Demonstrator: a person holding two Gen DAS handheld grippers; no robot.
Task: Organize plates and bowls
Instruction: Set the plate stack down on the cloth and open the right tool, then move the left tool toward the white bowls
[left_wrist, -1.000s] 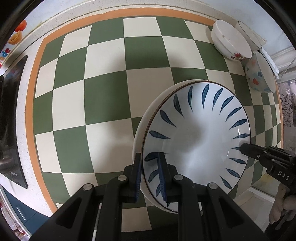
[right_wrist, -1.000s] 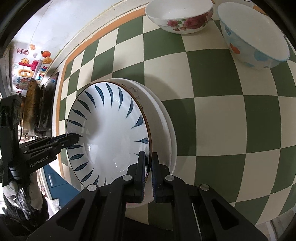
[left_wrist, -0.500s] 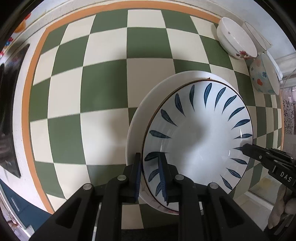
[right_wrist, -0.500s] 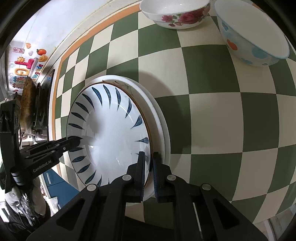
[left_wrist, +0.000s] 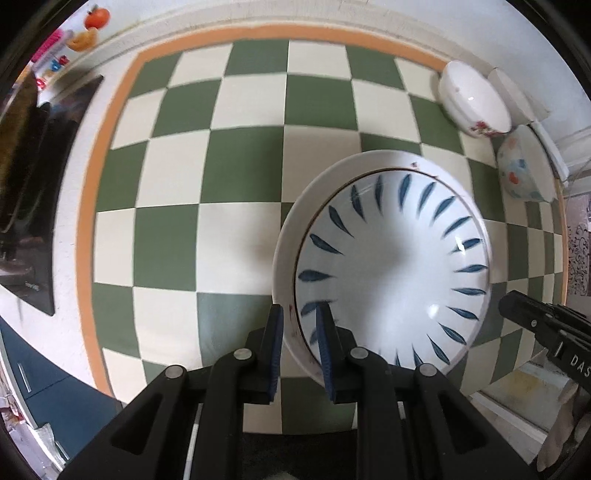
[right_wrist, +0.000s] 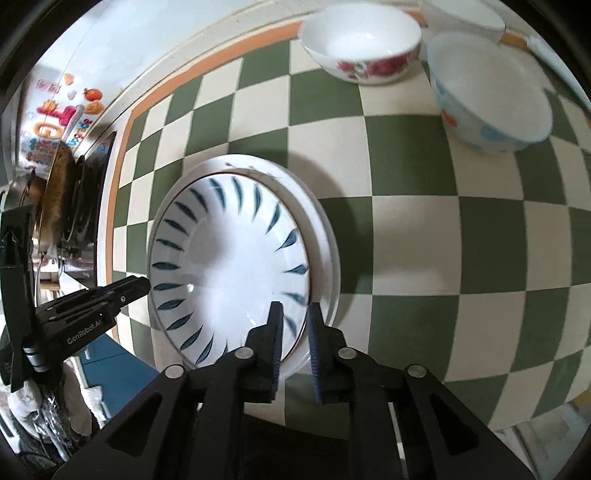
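A white plate with blue leaf marks (left_wrist: 391, 273) (right_wrist: 229, 258) lies in a larger plain white plate (left_wrist: 286, 236) (right_wrist: 325, 240) on a green-and-cream checked cloth (left_wrist: 240, 166). My left gripper (left_wrist: 300, 314) (right_wrist: 146, 286) points straight down, shut on the patterned plate's left rim, with the white plate's edge also between its pads. The jaws of my right gripper (right_wrist: 294, 312) (left_wrist: 504, 304) are opening. The plate's right rim shows between its pads, which no longer press on it. From the left wrist view its tips sit just off that rim.
A rose-patterned bowl (left_wrist: 474, 99) (right_wrist: 360, 44) and a spotted bowl (left_wrist: 524, 173) (right_wrist: 487, 96) stand at the cloth's far right corner, with another white dish (right_wrist: 461, 14) behind them. A black cooktop (left_wrist: 29, 184) with a pan (right_wrist: 55, 192) borders the cloth's left side.
The right gripper's jaws have parted and its tips have drawn back off the plate's rim. Both cameras have risen, so plates and cloth look smaller. The left gripper's jaw gap looks unchanged.
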